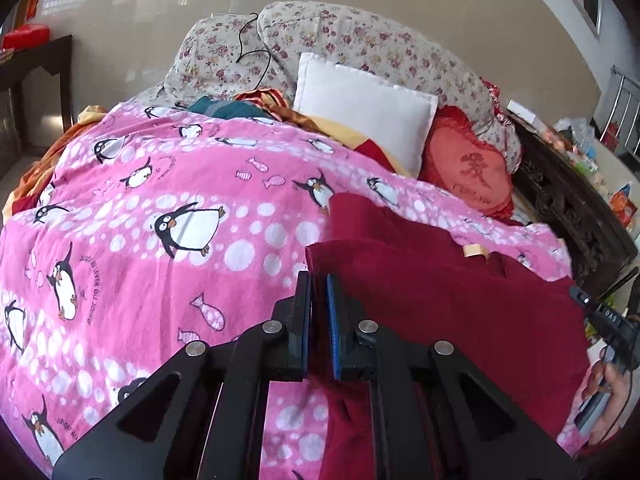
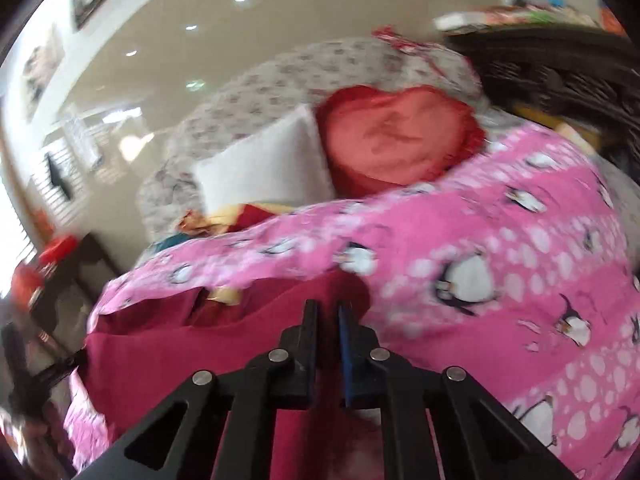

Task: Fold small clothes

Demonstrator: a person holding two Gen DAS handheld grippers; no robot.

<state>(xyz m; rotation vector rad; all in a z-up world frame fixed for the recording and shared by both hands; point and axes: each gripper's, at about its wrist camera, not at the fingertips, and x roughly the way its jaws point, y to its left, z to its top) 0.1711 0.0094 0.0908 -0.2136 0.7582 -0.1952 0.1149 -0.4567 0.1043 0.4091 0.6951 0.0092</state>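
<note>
A dark red garment (image 1: 440, 300) lies spread on a pink penguin quilt (image 1: 160, 200), its yellow neck label (image 1: 474, 250) facing up. My left gripper (image 1: 319, 280) is shut on the garment's left edge, with red cloth pinched between the pads. In the blurred right wrist view the same garment (image 2: 180, 352) lies low and to the left on the quilt (image 2: 500, 240). My right gripper (image 2: 326, 306) is shut on its right edge, a thin strip of cloth showing between the fingers. The right gripper's body and the hand holding it show at the left wrist view's right edge.
A white pillow (image 1: 360, 120), a red heart cushion (image 1: 468, 172) and a floral bolster (image 1: 340, 36) sit at the bed's head. Dark carved wooden furniture (image 1: 560, 200) with clutter stands to the right. A dark side table (image 1: 36, 60) stands to the left.
</note>
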